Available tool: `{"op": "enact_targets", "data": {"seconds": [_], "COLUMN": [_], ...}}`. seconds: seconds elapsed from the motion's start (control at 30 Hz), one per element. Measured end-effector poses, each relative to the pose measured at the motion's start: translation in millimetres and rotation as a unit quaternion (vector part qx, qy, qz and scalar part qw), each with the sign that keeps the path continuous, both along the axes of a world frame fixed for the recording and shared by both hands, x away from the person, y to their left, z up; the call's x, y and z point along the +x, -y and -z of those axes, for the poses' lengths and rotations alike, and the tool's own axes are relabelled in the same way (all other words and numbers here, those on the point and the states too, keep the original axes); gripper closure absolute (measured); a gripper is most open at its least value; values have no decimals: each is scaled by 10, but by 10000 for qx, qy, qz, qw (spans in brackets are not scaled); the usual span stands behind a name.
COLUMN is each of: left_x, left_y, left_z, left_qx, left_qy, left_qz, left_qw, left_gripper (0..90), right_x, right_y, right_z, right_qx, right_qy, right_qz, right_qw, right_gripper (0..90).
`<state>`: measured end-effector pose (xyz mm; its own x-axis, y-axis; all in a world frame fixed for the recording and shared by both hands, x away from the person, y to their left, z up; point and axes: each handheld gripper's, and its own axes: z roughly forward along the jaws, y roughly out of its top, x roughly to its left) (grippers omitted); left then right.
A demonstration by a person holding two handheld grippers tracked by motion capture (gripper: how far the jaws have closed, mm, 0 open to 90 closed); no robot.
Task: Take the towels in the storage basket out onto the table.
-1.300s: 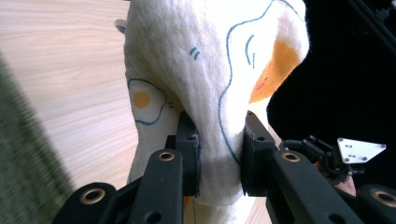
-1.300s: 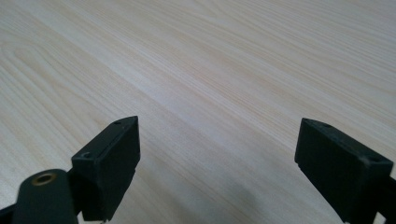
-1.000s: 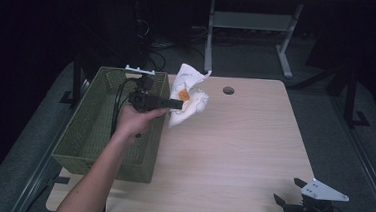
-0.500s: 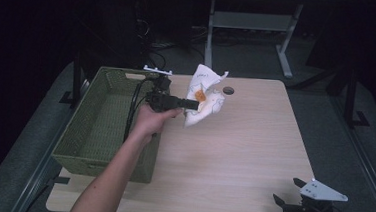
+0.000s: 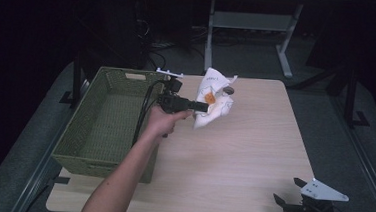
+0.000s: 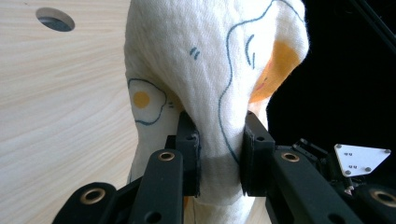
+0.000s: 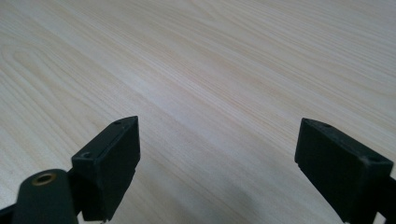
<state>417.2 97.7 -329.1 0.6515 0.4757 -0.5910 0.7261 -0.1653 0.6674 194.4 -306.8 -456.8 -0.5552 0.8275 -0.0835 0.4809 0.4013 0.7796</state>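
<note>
White printed cloth (image 5: pixel 213 99), one, clamped in left gripper (image 5: pixel 201 107); right gripper (image 5: pixel 290 193) apart; one basket (image 5: pixel 80 148)

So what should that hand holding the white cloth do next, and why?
Probably lower the cloth onto the bare table and then open. The left gripper has its jaws shut on a bunched fold, and the cloth hangs clear of the basket, over the tabletop. The right gripper rests open at the near edge.
</note>
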Motion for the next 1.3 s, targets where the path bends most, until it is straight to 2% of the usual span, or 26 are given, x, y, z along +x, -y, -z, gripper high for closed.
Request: {"op": "enact_targets", "data": {"seconds": [0.27, 0.37, 0.47, 0.7, 0.9, 1.1, 1.17, 1.2, 1.3], "left_x": [-10, 7, 8, 21, 37, 37, 36, 39, 35], "left_y": [162, 224, 310, 454, 541, 681, 734, 753, 819], "left_z": [69, 104, 155, 263, 356, 499, 558, 586, 663], "left_qx": [45, -32, 78, 92, 121, 274, 249, 345, 455], "left_qy": [-31, -94, -111, -232, -311, -354, -444, -440, -467], "left_qz": [96, 140, 173, 254, 194, 221, 117, 135, 149], "left_qw": [9999, 9999, 9998, 9994, 9993, 9988, 9986, 9983, 9978], "left_gripper": [732, 732, 732, 732, 731, 730, 728, 728, 728], "right_x": [18, 11, 10, 10, 11, 13, 15, 14, 8], "right_y": [-34, -35, -26, -27, -29, -26, -21, -18, -15], "right_z": [6, 0, -5, -7, -6, -6, -6, -6, -9], "right_qx": [17, 32, 57, 100, 91, 92, 79, 78, 116], "right_qy": [-22, -32, -11, -11, -16, -4, 0, -5, -9], "right_qz": [-83, -67, -44, -48, -49, -57, -65, -65, -44], "right_qw": [10000, 10000, 10000, 9999, 9999, 9999, 9999, 9999, 9999], "right_gripper": [139, 139, 139, 139, 139, 139, 138, 139, 139]}}
